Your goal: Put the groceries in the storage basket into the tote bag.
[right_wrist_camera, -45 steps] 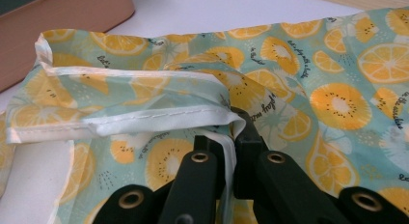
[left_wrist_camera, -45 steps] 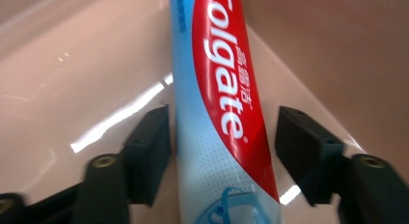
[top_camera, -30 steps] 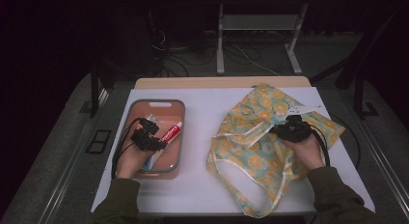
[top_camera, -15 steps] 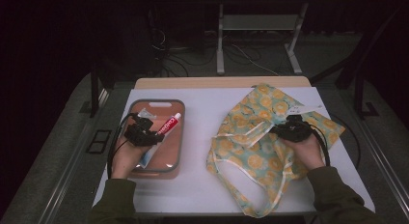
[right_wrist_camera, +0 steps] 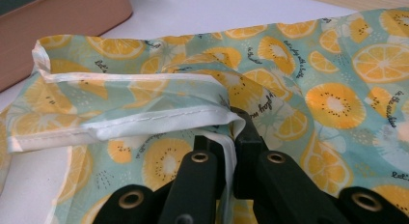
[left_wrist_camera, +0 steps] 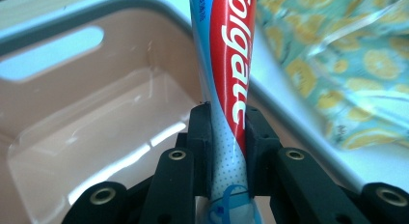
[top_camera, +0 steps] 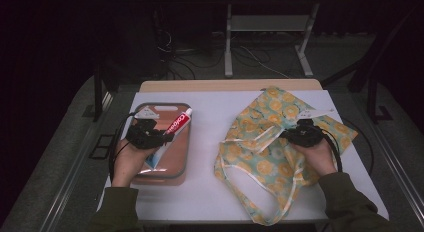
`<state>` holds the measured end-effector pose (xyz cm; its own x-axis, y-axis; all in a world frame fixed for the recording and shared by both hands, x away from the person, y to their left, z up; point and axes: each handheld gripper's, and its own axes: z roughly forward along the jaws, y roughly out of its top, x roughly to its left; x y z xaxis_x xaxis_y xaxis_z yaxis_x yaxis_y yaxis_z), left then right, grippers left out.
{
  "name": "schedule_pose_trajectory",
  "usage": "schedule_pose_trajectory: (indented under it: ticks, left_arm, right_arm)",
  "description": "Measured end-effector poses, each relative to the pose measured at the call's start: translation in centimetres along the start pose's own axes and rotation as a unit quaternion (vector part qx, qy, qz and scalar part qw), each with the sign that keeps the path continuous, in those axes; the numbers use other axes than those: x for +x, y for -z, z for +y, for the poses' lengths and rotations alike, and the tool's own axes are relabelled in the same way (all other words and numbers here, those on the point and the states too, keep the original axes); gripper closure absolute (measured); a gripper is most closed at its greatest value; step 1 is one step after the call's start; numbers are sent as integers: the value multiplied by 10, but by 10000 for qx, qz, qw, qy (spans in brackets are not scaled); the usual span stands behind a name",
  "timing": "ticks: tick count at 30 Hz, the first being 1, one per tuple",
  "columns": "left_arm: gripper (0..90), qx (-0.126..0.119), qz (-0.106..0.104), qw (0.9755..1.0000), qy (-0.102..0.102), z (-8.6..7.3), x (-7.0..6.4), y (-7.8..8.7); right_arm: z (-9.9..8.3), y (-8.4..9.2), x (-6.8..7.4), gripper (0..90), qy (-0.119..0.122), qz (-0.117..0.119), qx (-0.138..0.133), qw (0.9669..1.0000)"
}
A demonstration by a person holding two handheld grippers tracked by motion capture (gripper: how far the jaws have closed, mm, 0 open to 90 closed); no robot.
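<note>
White tabletop under dim surroundings carries a pink tray at the left and a fruit-print bag at the right. Left gripper has its jaws clamped on the lower part of a toothpaste tube, lifted above the tray with its cap end angled toward the bag. Right gripper is pinched tight on the bag's white-edged rim, holding that hem raised off the table.

Red-white-and-blue toothpaste tube, salmon-pink grey-rimmed tray, mint-green bag patterned with orange citrus slices.
</note>
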<state>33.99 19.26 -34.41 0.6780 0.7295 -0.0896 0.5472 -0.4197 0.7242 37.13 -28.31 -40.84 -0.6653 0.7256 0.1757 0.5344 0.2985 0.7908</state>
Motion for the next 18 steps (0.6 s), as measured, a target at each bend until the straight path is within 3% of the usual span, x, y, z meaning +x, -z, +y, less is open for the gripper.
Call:
schedule_pose_trajectory:
  ticks: [5,9,18]
  left_arm:
    - [757,-159,-164,9995,-240,10,-15,5]
    - [757,-276,-430,9981,-349,21,-30,7]
    - [758,-223,-1000,9916,-786,45,-80,-18]
  right_arm:
    - [0,0,0,882,-6,8,3,10000]
    - [0,0,-1,882,11,1,-11,10000]
    - [0,1,-1,882,43,5,20,10000]
